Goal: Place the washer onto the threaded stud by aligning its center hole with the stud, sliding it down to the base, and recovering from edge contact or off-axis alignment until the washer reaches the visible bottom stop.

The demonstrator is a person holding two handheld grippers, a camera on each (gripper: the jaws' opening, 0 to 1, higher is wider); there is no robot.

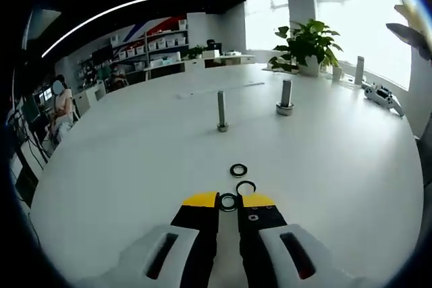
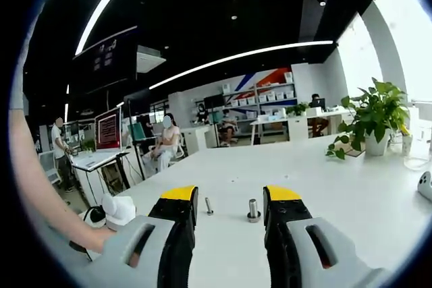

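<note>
- In the left gripper view, the left gripper (image 1: pixel 229 201) sits low over the white tabletop (image 1: pixel 135 160), its yellow-tipped fingers (image 1: pixel 200 199) drawn close together with a black washer (image 1: pixel 228 202) pinched between the tips.
- Two more washers lie flat on the tabletop just beyond that one: the nearer washer (image 1: pixel 246 187) almost touches the gripped washer, and the farther washer (image 1: pixel 238 170) lies a little past it, toward the thin stud.
- The thin stud (image 1: pixel 221 110) stands upright on the tabletop, well beyond the washers, with a small collar at its base.
- A thicker stud (image 1: pixel 285 96) stands upright to the right of the thin stud and slightly farther away, on a wider round base.
- A potted plant (image 1: pixel 307 46) stands at the far edge of the tabletop beyond the thicker stud; a white game controller (image 1: pixel 383 96) lies to the right of that stud, near the window.
- In the right gripper view, the right gripper (image 2: pixel 229 200) is held above the tabletop (image 2: pixel 351 200) with its fingers (image 2: pixel 179 197) spread wide apart and nothing between them.
- Through that gap both studs show far off: the thin stud (image 2: pixel 208 206) to the left and the thicker stud (image 2: pixel 253 210) to its right.
- The potted plant (image 2: pixel 370 116) stands well to the right of the thicker stud; a person's bare arm (image 2: pixel 40 187) runs along the left side.
</note>
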